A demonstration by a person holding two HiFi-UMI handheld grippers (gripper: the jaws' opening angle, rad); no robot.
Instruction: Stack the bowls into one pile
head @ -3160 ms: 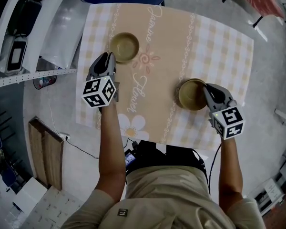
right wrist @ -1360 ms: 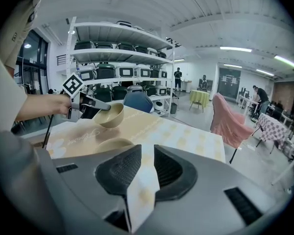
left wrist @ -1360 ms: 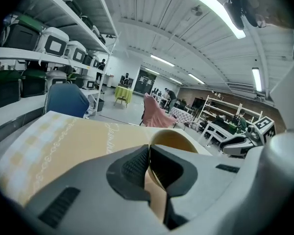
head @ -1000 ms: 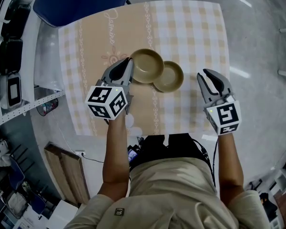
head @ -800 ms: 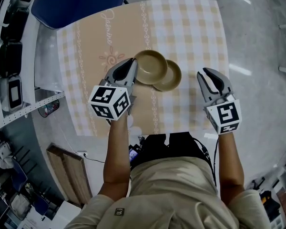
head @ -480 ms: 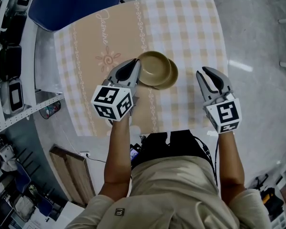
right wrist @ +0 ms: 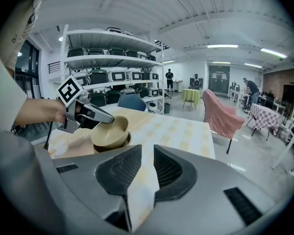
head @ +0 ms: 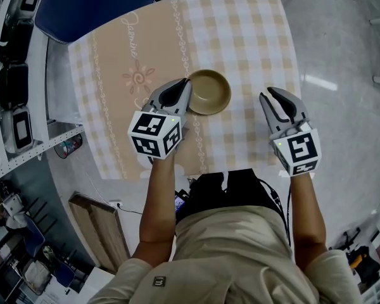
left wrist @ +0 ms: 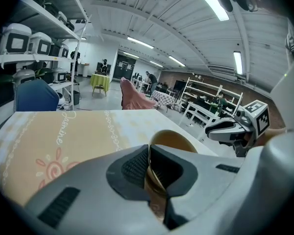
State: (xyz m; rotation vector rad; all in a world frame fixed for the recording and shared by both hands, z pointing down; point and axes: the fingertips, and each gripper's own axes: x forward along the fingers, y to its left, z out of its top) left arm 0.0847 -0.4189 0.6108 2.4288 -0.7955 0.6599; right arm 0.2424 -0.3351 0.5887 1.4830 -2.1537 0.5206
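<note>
— Two bowls, nearly one pile. Is the top one seated?
— Close, I'd judge. My left gripper (head: 187, 86) has its jaws pinched on the near rim of the upper bowl (head: 209, 91), one jaw inside and one outside, which keeps it steady. The lower bowl (right wrist: 111, 146) sits directly beneath it on the table (head: 253, 37). Whether they touch, I cannot tell.
— And your right?
— My right gripper (head: 272, 99) holds nothing. Its jaws are slightly parted, with only checked tablecloth (right wrist: 142, 180) between them. The bowls lie ahead and left, well apart, probably so nothing gets knocked.
— Any writing?
— Cursive lettering (left wrist: 59, 129) ahead-left of my left jaws looks like "Jasmine".
</note>
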